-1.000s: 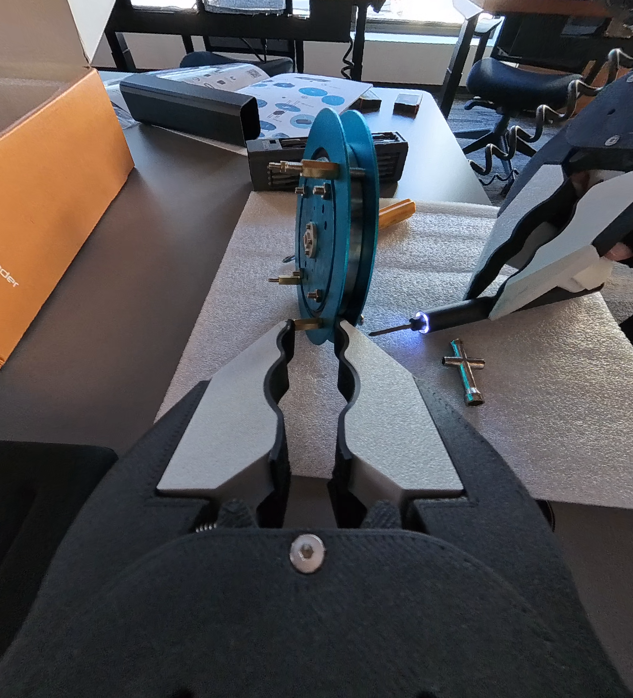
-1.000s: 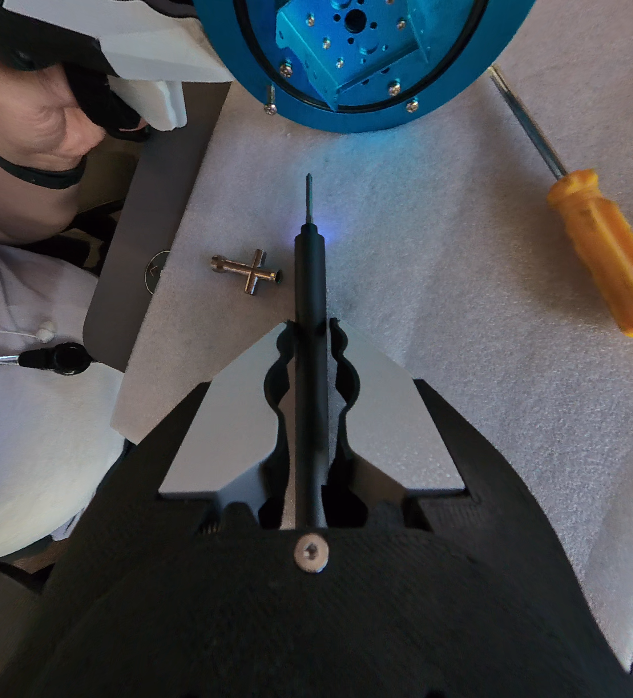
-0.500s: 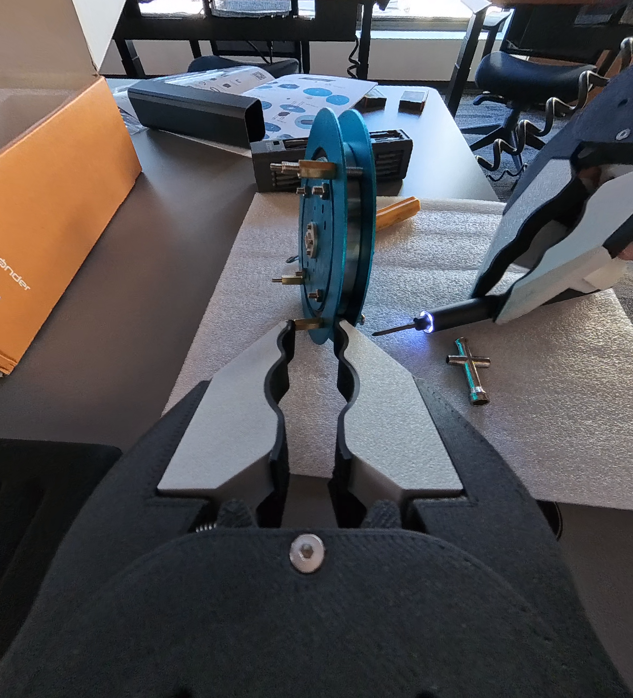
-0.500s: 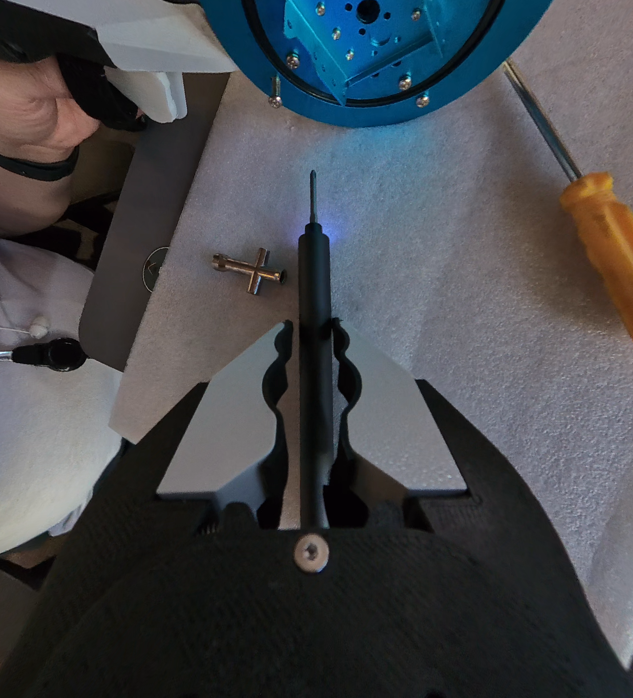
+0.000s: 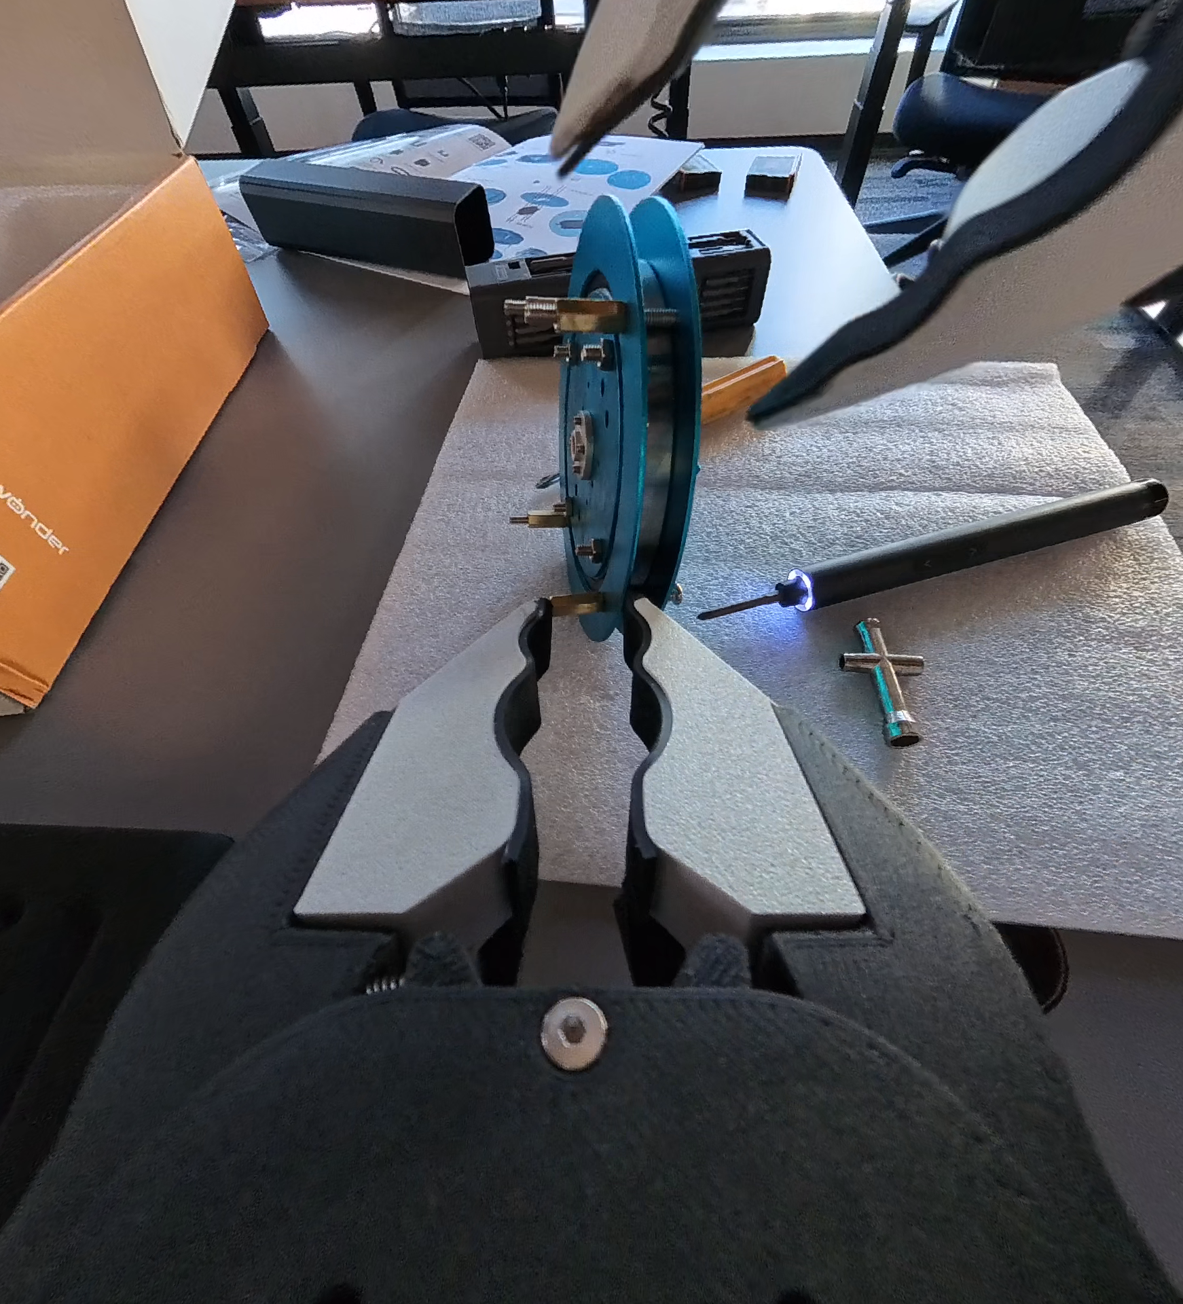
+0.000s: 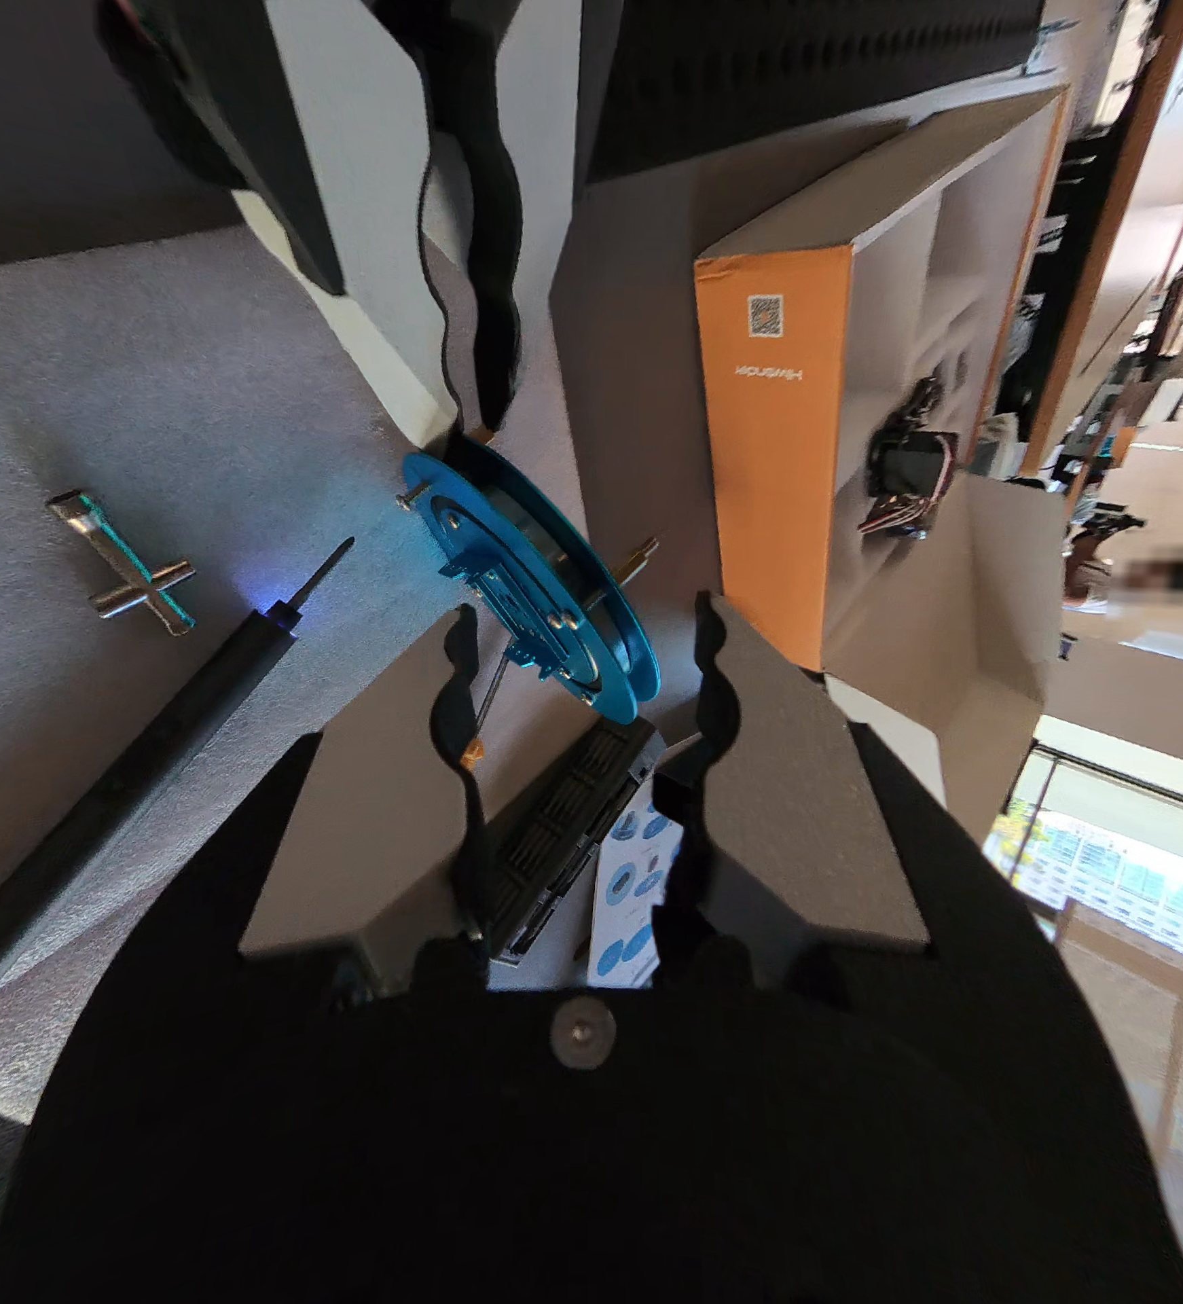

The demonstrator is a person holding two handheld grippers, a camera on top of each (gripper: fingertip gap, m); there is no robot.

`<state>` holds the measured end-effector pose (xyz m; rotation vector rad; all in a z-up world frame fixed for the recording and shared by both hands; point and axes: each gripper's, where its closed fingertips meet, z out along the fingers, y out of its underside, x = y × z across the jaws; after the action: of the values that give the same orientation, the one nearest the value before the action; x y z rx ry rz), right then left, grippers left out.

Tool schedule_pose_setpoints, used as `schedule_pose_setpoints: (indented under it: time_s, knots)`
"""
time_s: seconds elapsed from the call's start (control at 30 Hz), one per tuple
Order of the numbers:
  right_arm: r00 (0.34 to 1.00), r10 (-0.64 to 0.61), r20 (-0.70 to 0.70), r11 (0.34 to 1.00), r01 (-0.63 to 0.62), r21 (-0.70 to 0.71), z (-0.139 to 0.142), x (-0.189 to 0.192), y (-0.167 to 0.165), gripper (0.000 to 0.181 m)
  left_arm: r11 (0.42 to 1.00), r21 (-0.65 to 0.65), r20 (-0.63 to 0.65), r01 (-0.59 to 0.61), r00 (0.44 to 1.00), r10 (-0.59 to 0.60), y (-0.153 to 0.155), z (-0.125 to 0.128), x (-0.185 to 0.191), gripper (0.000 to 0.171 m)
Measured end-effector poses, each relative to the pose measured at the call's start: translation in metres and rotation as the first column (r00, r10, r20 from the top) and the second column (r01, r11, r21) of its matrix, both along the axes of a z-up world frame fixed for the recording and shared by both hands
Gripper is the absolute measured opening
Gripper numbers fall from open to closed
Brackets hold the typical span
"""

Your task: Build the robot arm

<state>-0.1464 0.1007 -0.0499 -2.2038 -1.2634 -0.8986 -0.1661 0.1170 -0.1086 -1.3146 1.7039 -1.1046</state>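
Observation:
My left gripper (image 5: 589,614) is shut on the bottom rim of a blue two-disc metal assembly (image 5: 617,437) with brass standoffs. It holds the assembly upright on a white foam mat (image 5: 927,811). My right gripper (image 6: 583,607) is open and empty. It is raised above the mat, beside the assembly (image 6: 539,586). Its blurred fingers (image 5: 1040,233) show at the top of the left wrist view. A black electric screwdriver (image 5: 962,550) lies free on the mat with its tip lit, pointing at the assembly; it also shows in the right wrist view (image 6: 151,741).
A small metal cross wrench (image 5: 881,677) lies on the mat by the screwdriver. An orange-handled screwdriver (image 5: 737,388) lies behind the assembly. An open orange box (image 5: 81,423) stands at the left. A black bit case (image 5: 723,282), a long black box (image 5: 363,204) and a leaflet (image 5: 574,169) sit farther back. Left tips to right tips: about 7 cm. About 12 cm separates my right fingertips from the black electric screwdriver (image 5: 962,550). Look for it in the right wrist view (image 6: 122,786) too.
My right gripper has opened, let go of the electric screwdriver, and swung up and away. The screwdriver now lies on the mat. My left gripper still holds the assembly.

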Motion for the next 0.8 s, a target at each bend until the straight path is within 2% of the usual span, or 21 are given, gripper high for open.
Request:
schedule_pose_setpoints:
  time_s: [0.1, 0.23, 0.37, 0.57, 0.73, 0.8]
  knots:
    - [0.998, -0.055, -0.029, 0.997, 0.053, -0.05, -0.01, 0.009, -0.001, 0.038, 1.0, 0.014, 0.004, 0.006, 1.0, -0.007, -0.001, 0.0, 0.0, 0.019]
    - [0.994, -0.087, -0.064, 0.996, 0.085, -0.031, -0.01, 0.011, 0.001, 0.027, 1.0, 0.006, 0.003, -0.003, 1.0, 0.003, 0.001, 0.0, 0.0, 0.019]
    - [0.991, -0.095, -0.09, 0.995, 0.093, -0.03, -0.012, 0.01, -0.002, 0.026, 1.0, -0.015, 0.005, -0.011, 1.0, 0.011, 0.003, 0.001, 0.0, 0.019]
    - [0.992, -0.102, -0.079, 0.994, 0.098, -0.052, -0.021, 0.013, -0.008, 0.027, 0.999, 0.039, 0.017, -0.005, 1.0, 0.005, -0.001, 0.001, 0.0, 0.02]
    - [0.99, -0.1, -0.096, 0.994, 0.095, -0.053, -0.02, 0.012, -0.005, 0.027, 0.999, 0.044, 0.019, -0.016, 1.0, 0.015, 0.0, 0.001, 0.0, 0.012]
    - [0.991, -0.096, -0.097, 0.994, 0.091, -0.056, -0.019, 0.012, -0.004, 0.026, 0.999, 0.046, 0.023, -0.012, 1.0, 0.011, 0.0, 0.001, 0.0, 0.003]
